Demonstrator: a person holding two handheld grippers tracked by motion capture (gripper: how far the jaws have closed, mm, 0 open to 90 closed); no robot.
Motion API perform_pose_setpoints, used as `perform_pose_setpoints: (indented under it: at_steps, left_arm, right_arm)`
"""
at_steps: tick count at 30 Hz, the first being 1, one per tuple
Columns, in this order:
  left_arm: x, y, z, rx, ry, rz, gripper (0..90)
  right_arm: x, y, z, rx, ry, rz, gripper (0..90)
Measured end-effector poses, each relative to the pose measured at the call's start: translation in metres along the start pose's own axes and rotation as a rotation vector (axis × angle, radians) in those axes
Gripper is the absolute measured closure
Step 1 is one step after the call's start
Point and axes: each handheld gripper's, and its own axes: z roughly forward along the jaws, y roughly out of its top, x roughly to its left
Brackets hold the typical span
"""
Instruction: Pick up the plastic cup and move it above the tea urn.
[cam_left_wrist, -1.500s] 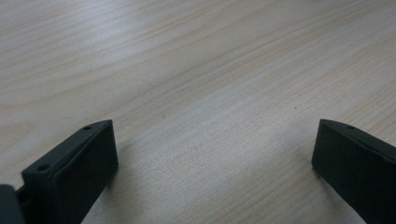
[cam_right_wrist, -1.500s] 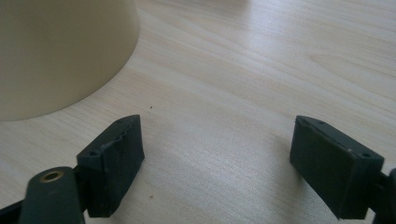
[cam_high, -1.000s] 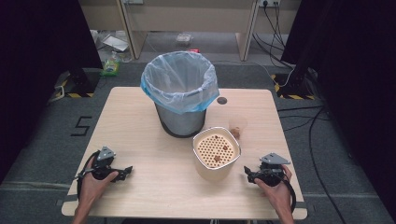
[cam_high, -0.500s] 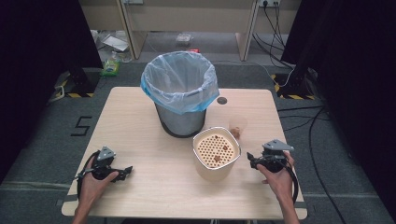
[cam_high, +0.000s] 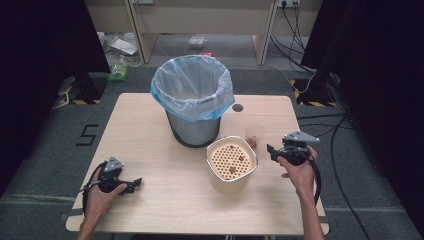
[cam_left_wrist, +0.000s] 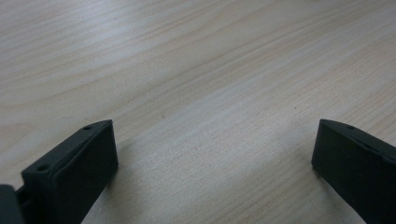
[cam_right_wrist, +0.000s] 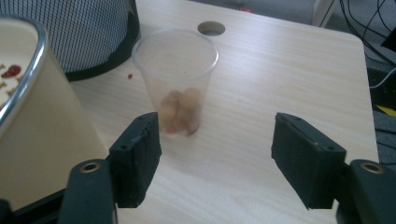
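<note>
Plastic cup (cam_right_wrist: 176, 81), clear and holding a few bits of food scrap at its bottom, stands upright on the tabletop (cam_high: 150, 130) just ahead of the right gripper (cam_right_wrist: 215, 161), untouched so far. That gripper's jaws have just been closing but remain well apart, with nothing between them yet; the cup sits beyond the tips, nearer the left jaw in the right gripper view. In the high view the right gripper (cam_high: 280, 150) hovers just right of the cup (cam_high: 254, 135). The grasp looks not yet made, so lifting and emptying the cup seem to be wholly ahead.

Left gripper (cam_high: 127, 186) rests near the front left edge, jaws spread wide over bare wood and holding nothing.

Just left of the cup stands a cream container with a perforated insert (cam_high: 231, 161) carrying a few scraps, and behind it a mesh waste bin lined with a pale blue bag (cam_high: 192, 97), probably where the scraps belong. A small red speck (cam_right_wrist: 129, 75) lies on the wood near the bin's base, and a round cable hole (cam_high: 237, 107) sits behind.

The tabletop is pale wood grain. Around it is grey carpet, dark curtains at both sides, cables (cam_high: 305, 30) on the right, and a light wooden unit (cam_high: 200, 20) at the back.
</note>
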Motion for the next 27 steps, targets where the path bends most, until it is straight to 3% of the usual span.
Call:
perform_pose_setpoints:
  at_steps: [7, 17, 27]
  left_arm:
    - [0.0, 0.0, 0.0, 0.0, 0.0, 0.0, 0.0]
    - [0.0, 0.0, 0.0, 0.0, -0.001, -0.001, 0.0]
    - [0.0, 0.0, 0.0, 0.0, 0.0, -0.001, 0.0]
  right_arm:
    - [-0.002, 0.017, 0.017, 0.013, 0.006, 0.019, 41.4]
    - [0.0, 0.041, 0.04, 0.042, 0.008, 0.011, 46.1]
    - [-0.005, 0.046, 0.067, 0.094, 0.012, 0.042, 51.8]
